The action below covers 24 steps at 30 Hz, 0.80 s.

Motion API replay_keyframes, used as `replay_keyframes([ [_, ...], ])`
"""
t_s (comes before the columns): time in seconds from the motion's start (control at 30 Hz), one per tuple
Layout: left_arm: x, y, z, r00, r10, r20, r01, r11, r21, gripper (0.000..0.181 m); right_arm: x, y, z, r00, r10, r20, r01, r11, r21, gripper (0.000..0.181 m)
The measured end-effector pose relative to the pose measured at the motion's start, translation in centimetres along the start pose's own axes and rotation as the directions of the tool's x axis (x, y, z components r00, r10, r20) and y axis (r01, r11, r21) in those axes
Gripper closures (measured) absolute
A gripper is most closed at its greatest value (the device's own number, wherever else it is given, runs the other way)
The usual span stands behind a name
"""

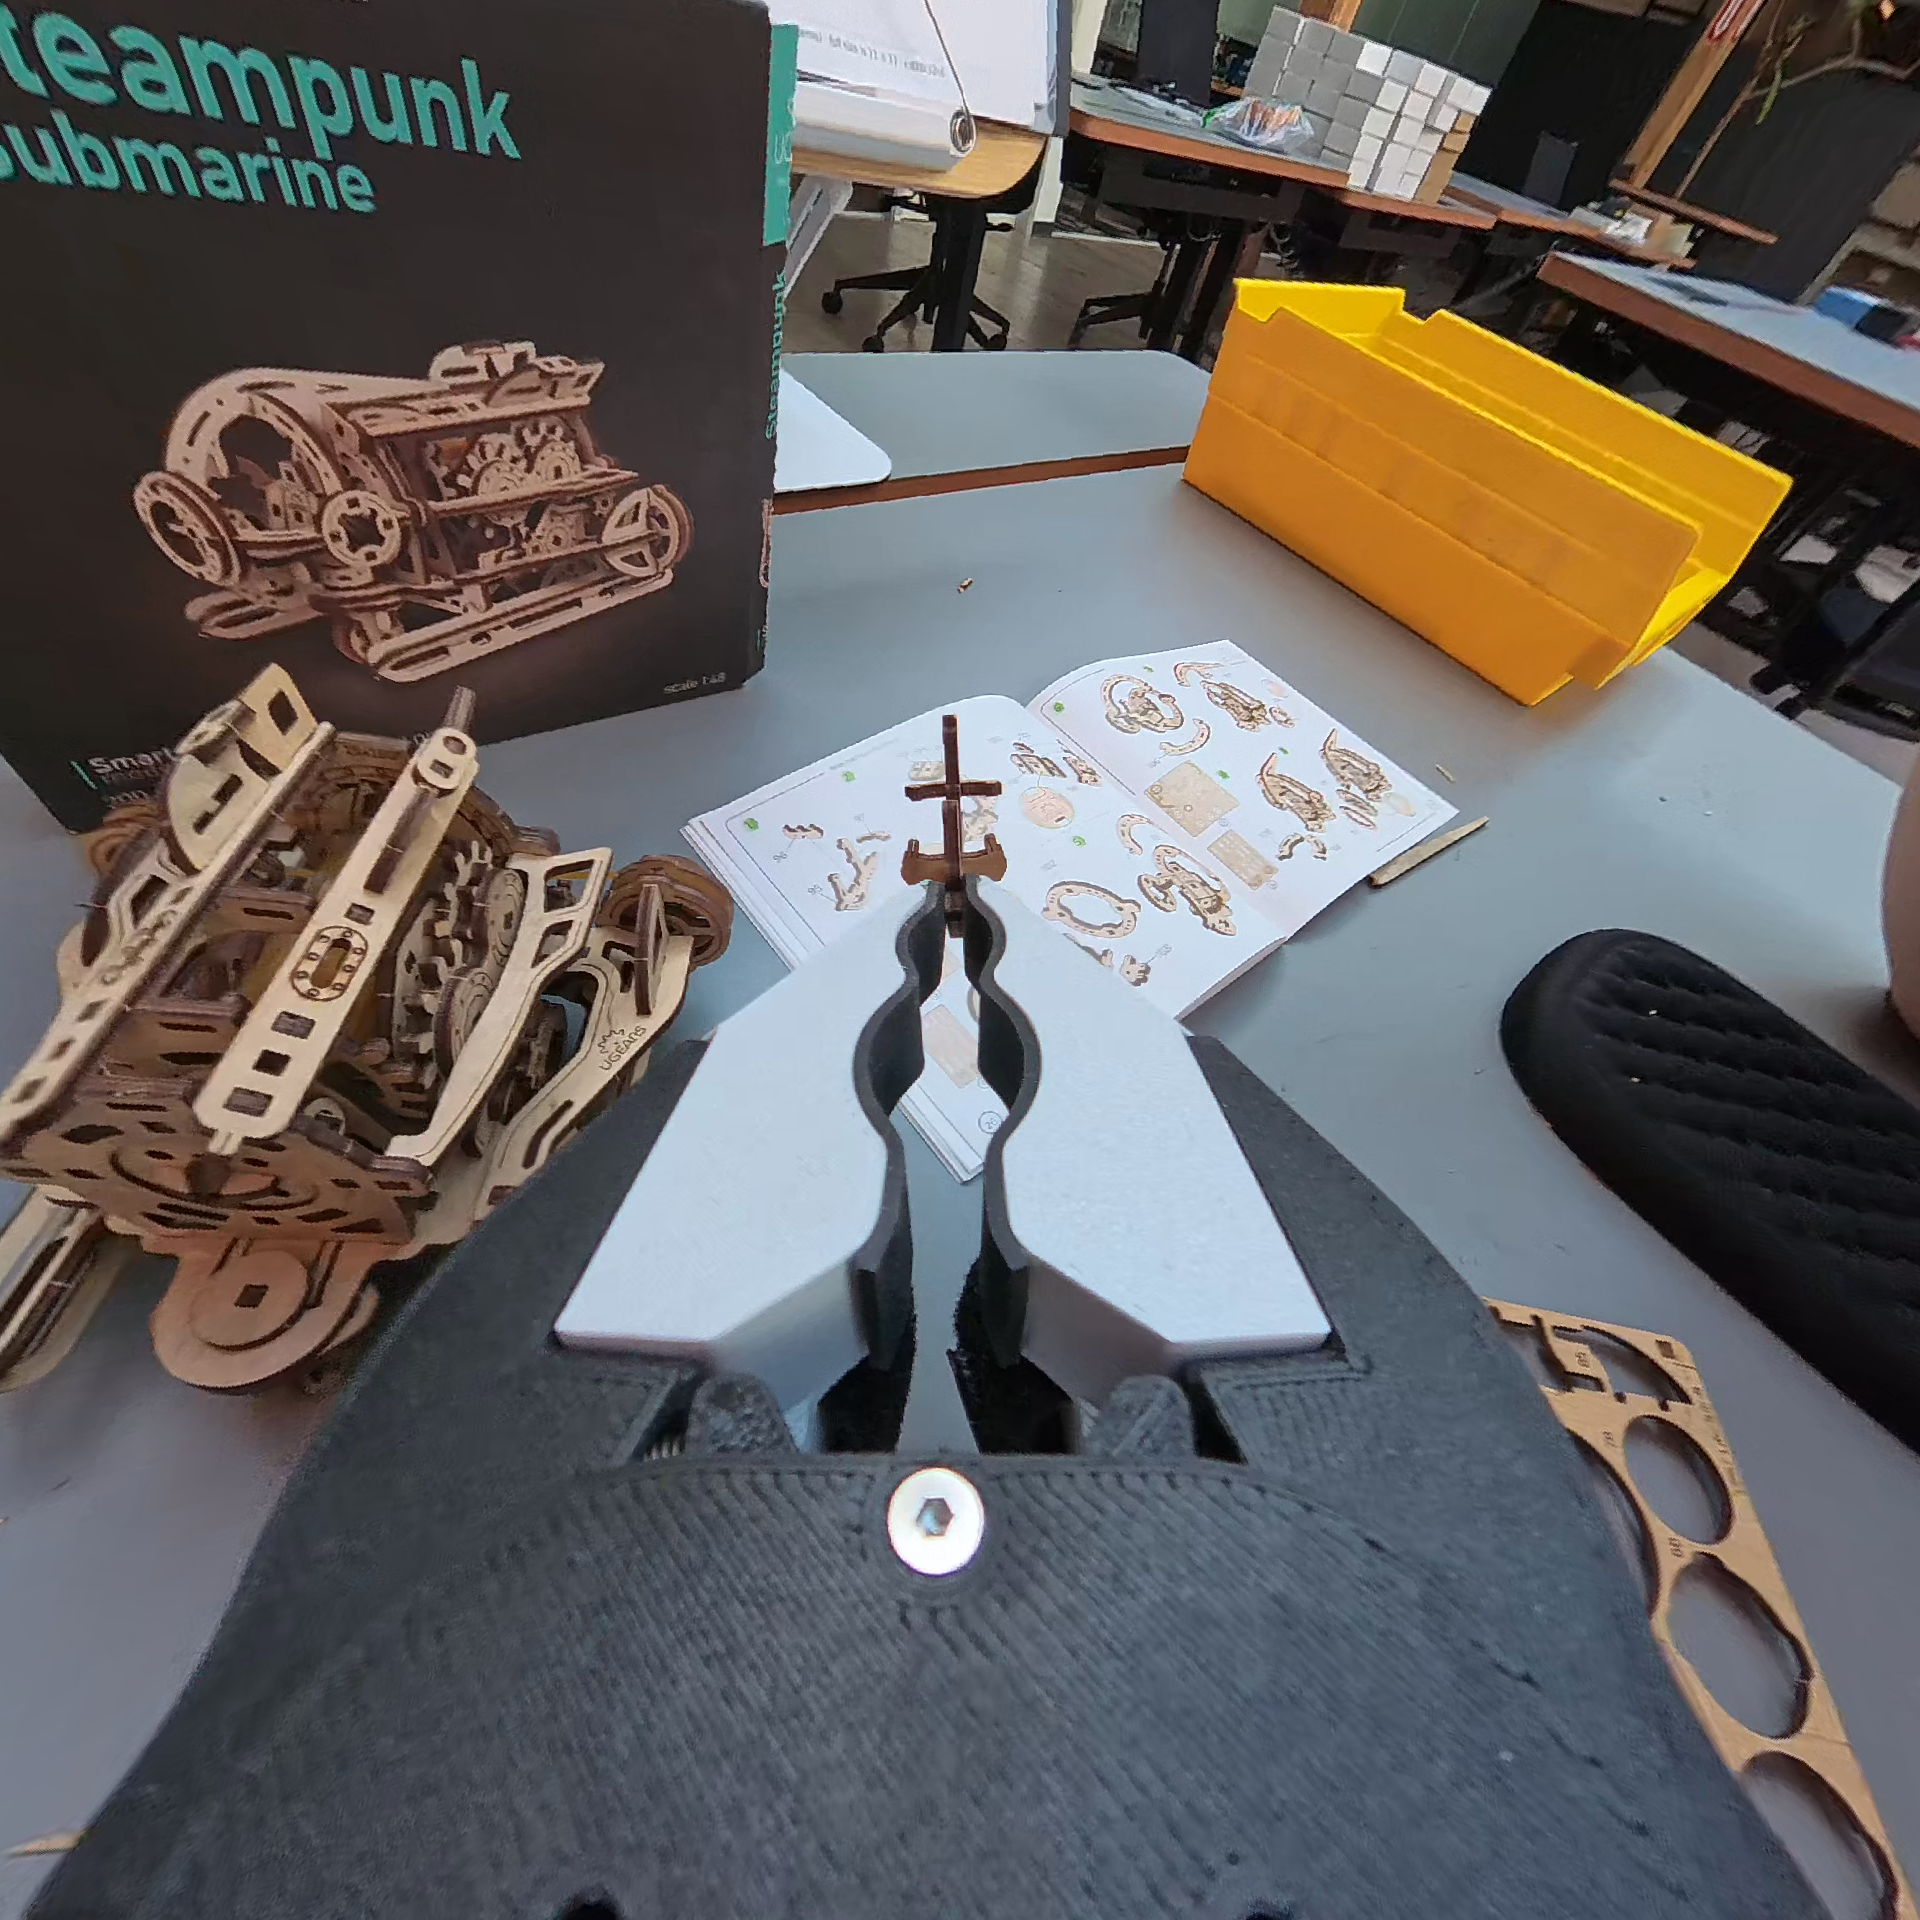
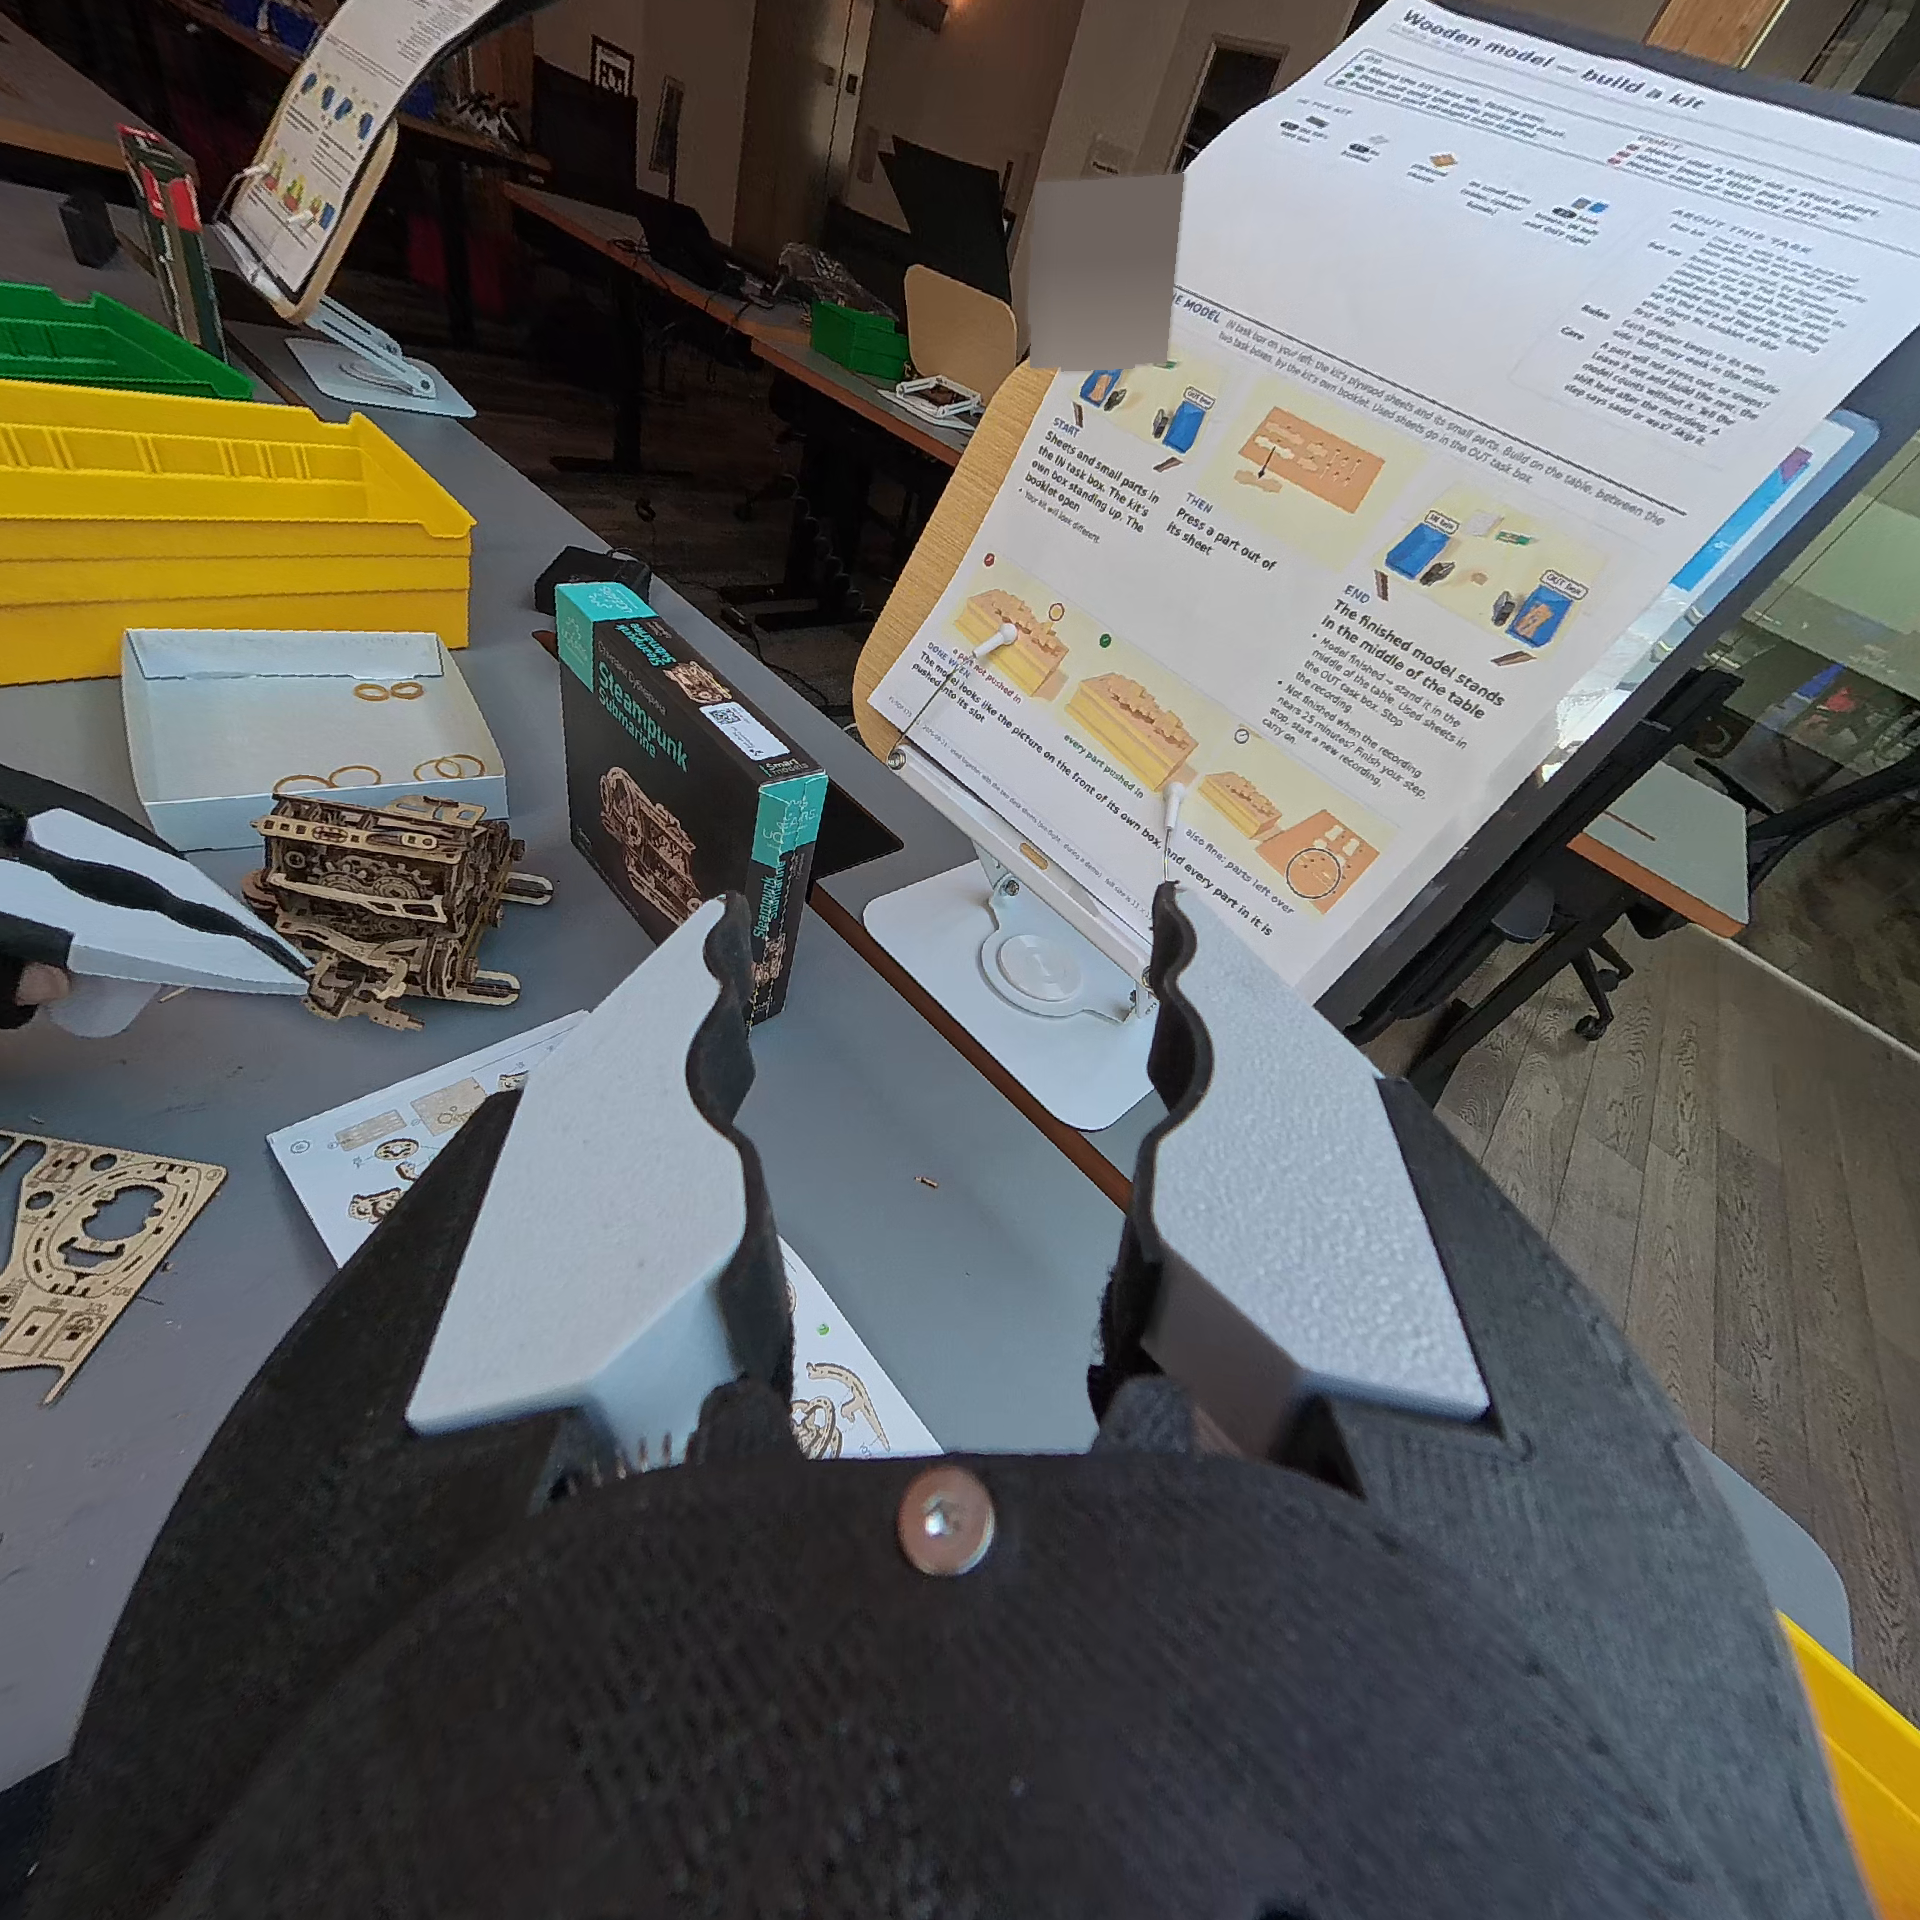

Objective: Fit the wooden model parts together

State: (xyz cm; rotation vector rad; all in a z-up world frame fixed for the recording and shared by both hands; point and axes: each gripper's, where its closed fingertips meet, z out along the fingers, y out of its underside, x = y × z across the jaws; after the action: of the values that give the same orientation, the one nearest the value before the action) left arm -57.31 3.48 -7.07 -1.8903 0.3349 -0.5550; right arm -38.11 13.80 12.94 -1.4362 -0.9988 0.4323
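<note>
- The left gripper point(image 1: 948, 902) has its fingers pinched on a small dark brown wooden part point(image 1: 951, 821), cross-shaped with a curved foot; its lower end is hidden between the pads, so how deep it sits cannot be told.
- The right gripper point(image 2: 940, 935) holds nothing, its fingers spread wide apart above the grey tabletop point(image 2: 914, 1132), near that top's far edge.
- The half-built wooden model point(image 1: 312, 1029) rests on the tabletop towards its left side, just in front of the upright kit box point(image 1: 384, 364); its underside and lower left part are cut off by the picture's edge, and its inner gears are hard to make out.
- An open instruction booklet point(image 1: 1174, 821) lies flat mid-table, its near pages covered by the left gripper.
- A punched-out plywood sheet point(image 1: 1704, 1590) lies at the near right, partly under the gripper's body and cut off at the bottom; another such sheet point(image 2: 83, 1236) shows in the right wrist view, cut off at the left.
- A yellow bin point(image 1: 1455, 488) stands towards the far right corner.
- A shallow white tray point(image 2: 301, 717) behind the model holds rubber bands.
- A dark padded thing point(image 1: 1725, 1122) at the right edge is only partly in view.
- An instruction sheet point(image 2: 1403, 499) leans on a stand point(image 2: 1039, 987) past the far edge.
- Beyond are more desks, office chairs and wood flooring.
</note>
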Motion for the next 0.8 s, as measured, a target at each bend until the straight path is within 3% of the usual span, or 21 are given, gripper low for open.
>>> replay_keyframes([
  [0.2,0.04,-0.29,-0.23,0.986,-0.146,-0.08,0.148,0.989,0.019,0.181,-0.05,0.1,0.08,1.0,0.0,0.003,0.0,1.0,-0.005,0.105],
  [0.8,-0.24,0.16,0.03,0.994,-0.103,-0.047,0.103,0.995,0.001,0.181,-0.07,0.11,0.0,1.0,0.002,0.003,-0.002,1.0,-0.008,0.105],
])
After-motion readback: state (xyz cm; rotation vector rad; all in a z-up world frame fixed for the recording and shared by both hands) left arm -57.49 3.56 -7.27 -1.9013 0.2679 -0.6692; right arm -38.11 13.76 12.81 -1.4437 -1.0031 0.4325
